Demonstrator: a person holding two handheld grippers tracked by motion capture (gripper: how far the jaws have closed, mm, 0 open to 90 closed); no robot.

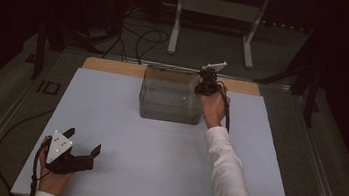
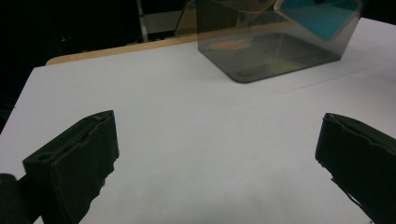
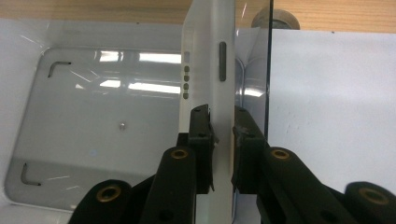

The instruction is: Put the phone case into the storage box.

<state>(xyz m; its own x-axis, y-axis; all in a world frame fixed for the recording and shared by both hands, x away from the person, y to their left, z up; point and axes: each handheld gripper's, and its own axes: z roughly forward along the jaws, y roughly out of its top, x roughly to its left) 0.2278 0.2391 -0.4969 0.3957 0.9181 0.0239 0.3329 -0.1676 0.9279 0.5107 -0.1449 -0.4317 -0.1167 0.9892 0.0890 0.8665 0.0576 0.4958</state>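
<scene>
Right tool [image 3: 222, 128] clamping white slab [image 3: 208, 60] edge-on beside clear bin wall [image 3: 270, 70] — left tool [image 2: 217, 154] agape.

One clear bin [image 1: 169, 100], one white slab [image 3: 208, 70], two tools: left [image 1: 81, 142], right [image 3: 222, 122].

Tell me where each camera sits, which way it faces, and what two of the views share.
High view: above the table's near edge, looking forward and down; both forearms, left gripper, right gripper.
Left gripper view: low, looking across the table between open jaws toward the clear bin.
Right gripper view: looking down into the bin, jaws clamped on a white slab.
Shared: the bin.
</scene>
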